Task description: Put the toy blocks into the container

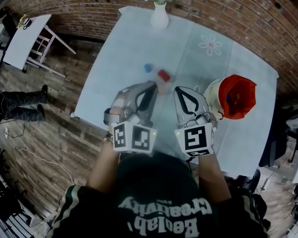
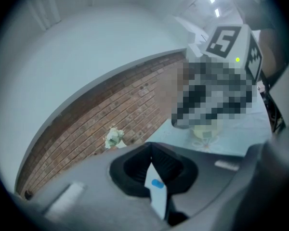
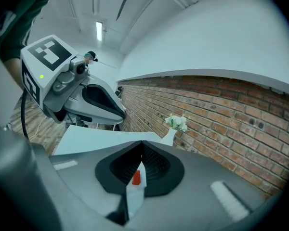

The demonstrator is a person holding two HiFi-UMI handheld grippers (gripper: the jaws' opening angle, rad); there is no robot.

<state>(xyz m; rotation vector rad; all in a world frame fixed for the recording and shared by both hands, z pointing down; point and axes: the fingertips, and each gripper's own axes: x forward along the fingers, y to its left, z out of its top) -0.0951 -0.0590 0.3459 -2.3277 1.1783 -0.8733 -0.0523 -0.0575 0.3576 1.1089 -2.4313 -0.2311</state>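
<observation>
A blue block and a red block lie near the middle of the pale blue table. A small pale block sits just below the red one. The container, a white tub with a red lining, stands to the right. My left gripper and right gripper hover side by side just short of the blocks, both shut and empty. Through the slit of the left gripper shows the blue block. The red block shows through the slit of the right gripper.
A white vase with flowers stands at the table's far edge, against a brick wall. A white side table stands on the wooden floor at the left. The person's legs and dark shirt fill the lower head view.
</observation>
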